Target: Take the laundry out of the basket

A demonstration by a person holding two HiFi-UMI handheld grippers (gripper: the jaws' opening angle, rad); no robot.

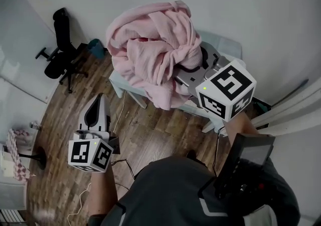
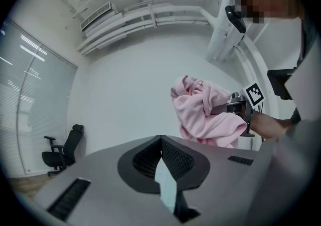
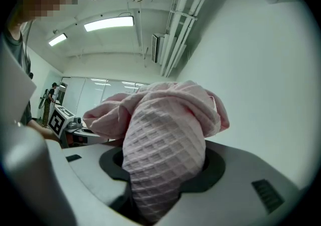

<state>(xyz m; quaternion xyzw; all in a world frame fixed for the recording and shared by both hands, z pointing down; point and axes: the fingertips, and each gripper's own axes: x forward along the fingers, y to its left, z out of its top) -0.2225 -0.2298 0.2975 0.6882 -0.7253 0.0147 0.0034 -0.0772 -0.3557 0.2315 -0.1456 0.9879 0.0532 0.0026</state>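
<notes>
A big bundle of pink waffle-weave laundry [image 1: 150, 49] hangs high above the floor, bunched and draped. My right gripper [image 1: 186, 78] is shut on a thick fold of it, and in the right gripper view the pink cloth [image 3: 165, 155] fills the gap between the jaws. A pale boxy piece [image 1: 222, 45], maybe the basket or a stand, shows behind and below the cloth and is mostly hidden. My left gripper [image 1: 100, 98] hangs lower left over the floor, apart from the cloth, jaws together and holding nothing [image 2: 161, 140]. From the left gripper view the pink laundry [image 2: 203, 112] hangs off to the right.
A black office chair [image 1: 62, 54] stands on the wooden floor [image 1: 145, 135] at the left, also in the left gripper view as the chair [image 2: 62, 150]. Cables [image 1: 123, 165] trail across the floor. White walls close in behind and to the right.
</notes>
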